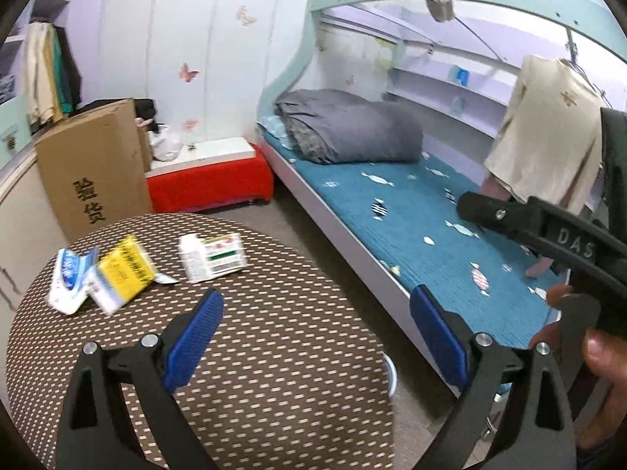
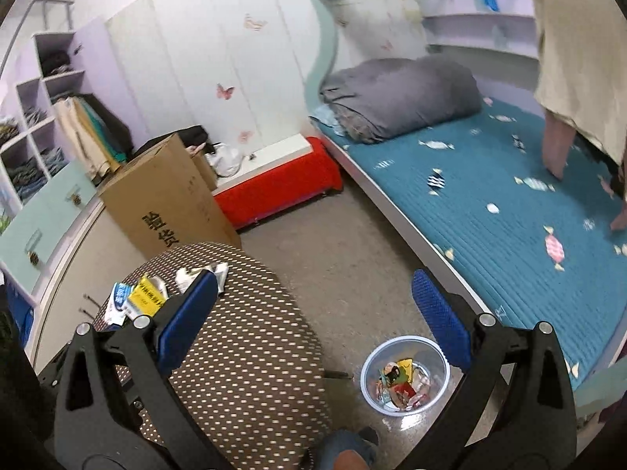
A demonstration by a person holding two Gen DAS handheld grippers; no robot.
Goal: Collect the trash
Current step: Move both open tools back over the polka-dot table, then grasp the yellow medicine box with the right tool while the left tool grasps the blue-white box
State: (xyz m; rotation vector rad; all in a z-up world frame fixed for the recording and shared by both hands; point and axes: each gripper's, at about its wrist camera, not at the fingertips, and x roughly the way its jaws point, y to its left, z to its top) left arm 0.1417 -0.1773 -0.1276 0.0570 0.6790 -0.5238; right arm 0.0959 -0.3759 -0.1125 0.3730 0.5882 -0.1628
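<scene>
Three crumpled cardboard packets [image 1: 129, 270] lie at ten o'clock on the dotted round tabletop [image 1: 254, 352]; my left claw [image 1: 313, 313] and right claw [image 2: 313, 293] hang spread, empty; a clumsy pinch could knock one floorward, missing the blue-rimmed plastic bin [image 2: 405, 376].

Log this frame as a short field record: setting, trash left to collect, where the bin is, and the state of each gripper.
setting: bedroom, round brown dotted table beside blue-sheeted bed
trash on table: blue-white carton, yellow box, white-green box
bin: clear blue-rimmed plastic bin on floor, already holding wrappers
left gripper: open, empty, above table
right gripper: open, empty
</scene>
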